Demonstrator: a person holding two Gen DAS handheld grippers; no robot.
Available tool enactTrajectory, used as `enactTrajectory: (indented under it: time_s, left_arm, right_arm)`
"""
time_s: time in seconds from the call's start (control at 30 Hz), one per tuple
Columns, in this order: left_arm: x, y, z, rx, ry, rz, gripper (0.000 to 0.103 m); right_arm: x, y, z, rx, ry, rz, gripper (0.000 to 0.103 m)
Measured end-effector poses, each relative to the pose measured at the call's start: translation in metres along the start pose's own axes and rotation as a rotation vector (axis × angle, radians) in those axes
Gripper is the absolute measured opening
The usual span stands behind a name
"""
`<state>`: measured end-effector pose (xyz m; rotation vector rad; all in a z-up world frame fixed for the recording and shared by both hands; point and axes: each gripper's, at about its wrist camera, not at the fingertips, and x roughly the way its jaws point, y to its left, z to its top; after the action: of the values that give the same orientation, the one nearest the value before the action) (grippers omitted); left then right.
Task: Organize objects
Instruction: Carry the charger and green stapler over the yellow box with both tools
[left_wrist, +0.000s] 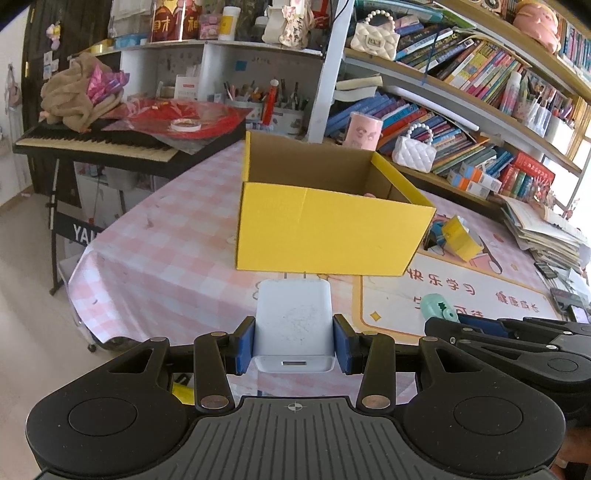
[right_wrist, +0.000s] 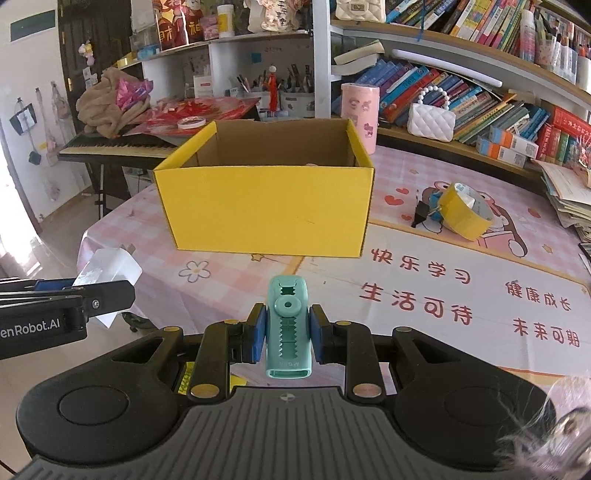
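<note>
My left gripper (left_wrist: 293, 341) is shut on a white charger plug (left_wrist: 293, 321), held above the table just short of the open yellow cardboard box (left_wrist: 332, 229). My right gripper (right_wrist: 287, 334) is shut on a mint-green retractable eraser (right_wrist: 288, 328), also in front of the box (right_wrist: 266, 210). The charger (right_wrist: 109, 275) and the left gripper's fingers (right_wrist: 92, 295) show at the left of the right wrist view. The eraser (left_wrist: 439, 306) shows at the right of the left wrist view. Something pale lies inside the box, mostly hidden.
A yellow tape roll (right_wrist: 467, 210) and a small black and blue object (right_wrist: 424, 212) lie on the pink checked tablecloth (right_wrist: 424, 280) right of the box. A pink cylinder (right_wrist: 360, 116), bookshelves and a keyboard (left_wrist: 96, 144) stand behind. A paper stack (left_wrist: 546, 232) sits far right.
</note>
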<state>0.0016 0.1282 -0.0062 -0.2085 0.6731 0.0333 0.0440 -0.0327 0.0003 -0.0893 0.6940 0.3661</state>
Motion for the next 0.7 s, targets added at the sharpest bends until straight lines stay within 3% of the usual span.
enactTrajectory:
  time_s: [0.37, 0.7]
  left_arm:
    - [-0.004, 0.009, 0.021, 0.015, -0.056, -0.001, 0.041]
    - [0.017, -0.001, 0.056, 0.005, -0.098, -0.023, 0.041]
  right_arm:
    - [0.005, 0.010, 0.014, 0.000, -0.003, 0.003, 0.023]
    - [0.025, -0.005, 0.052, 0.017, -0.031, 0.012, 0.023]
